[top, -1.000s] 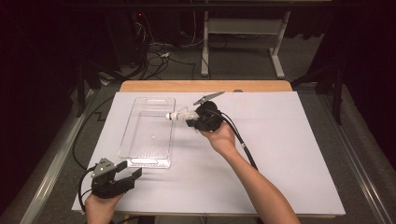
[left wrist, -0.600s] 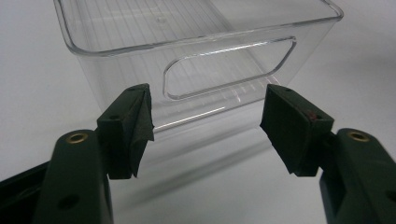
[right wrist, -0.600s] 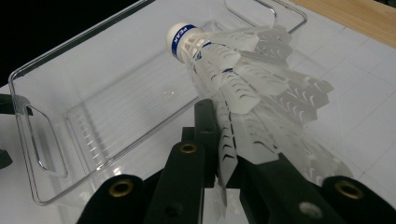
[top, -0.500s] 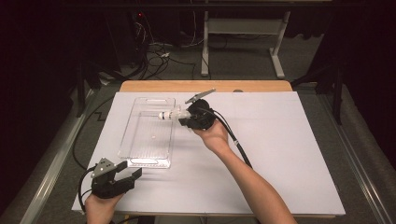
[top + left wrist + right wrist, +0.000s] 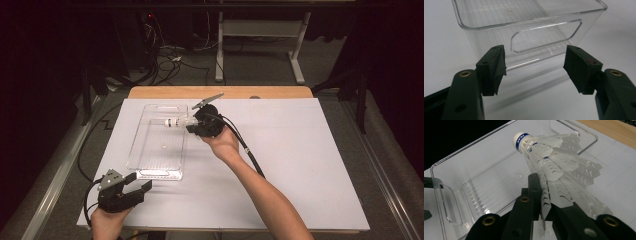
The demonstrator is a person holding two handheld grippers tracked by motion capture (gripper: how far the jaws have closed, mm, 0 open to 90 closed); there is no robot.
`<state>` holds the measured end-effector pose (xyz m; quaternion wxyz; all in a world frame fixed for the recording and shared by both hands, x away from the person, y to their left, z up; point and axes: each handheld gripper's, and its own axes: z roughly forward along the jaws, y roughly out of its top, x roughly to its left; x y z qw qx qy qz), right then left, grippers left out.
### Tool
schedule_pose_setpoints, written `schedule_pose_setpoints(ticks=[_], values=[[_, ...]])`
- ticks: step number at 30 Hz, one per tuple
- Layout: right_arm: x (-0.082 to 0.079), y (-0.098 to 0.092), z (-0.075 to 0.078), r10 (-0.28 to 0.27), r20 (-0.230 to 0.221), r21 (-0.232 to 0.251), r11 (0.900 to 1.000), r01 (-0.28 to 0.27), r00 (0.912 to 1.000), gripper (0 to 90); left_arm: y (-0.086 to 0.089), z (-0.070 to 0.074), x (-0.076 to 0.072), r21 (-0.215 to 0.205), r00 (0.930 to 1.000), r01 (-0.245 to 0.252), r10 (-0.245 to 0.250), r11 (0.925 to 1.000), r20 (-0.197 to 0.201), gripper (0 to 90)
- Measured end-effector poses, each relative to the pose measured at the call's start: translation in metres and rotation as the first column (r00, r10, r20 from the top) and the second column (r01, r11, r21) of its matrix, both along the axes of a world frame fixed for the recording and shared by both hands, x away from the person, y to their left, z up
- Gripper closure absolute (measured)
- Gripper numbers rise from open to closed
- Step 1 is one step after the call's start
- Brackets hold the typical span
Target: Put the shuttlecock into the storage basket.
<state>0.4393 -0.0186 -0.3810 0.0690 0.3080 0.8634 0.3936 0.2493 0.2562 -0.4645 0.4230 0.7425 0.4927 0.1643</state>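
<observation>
White sheet (image 5: 310, 165) over wooden table (image 5: 165, 92), dark cabled floor; right gripper (image 5: 544, 207) clamping shuttlecock (image 5: 554, 162), left gripper (image 5: 534, 67) agape, empty

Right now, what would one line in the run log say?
right gripper: shut on shuttlecock | shuttlecock: over clear bin | left gripper: open, facing bin's near end

A white sheet (image 5: 310, 165) covers most of the wooden table (image 5: 165, 93), beyond which tangled black cables (image 5: 167, 57) lie on the grey floor beside a white metal stand (image 5: 260, 37).
</observation>
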Motion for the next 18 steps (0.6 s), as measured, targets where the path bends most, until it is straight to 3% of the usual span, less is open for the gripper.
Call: schedule_pose_setpoints(ticks=[18], values=[[0.004, 0.022, 0.0, 0.017, -0.004, -0.009, 1.0, -0.017, 0.9998, 89.0, 0.0, 0.0, 0.0, -0.002, 1.0, 0.002, -0.002, 1.0, 0.0, 34.7]])
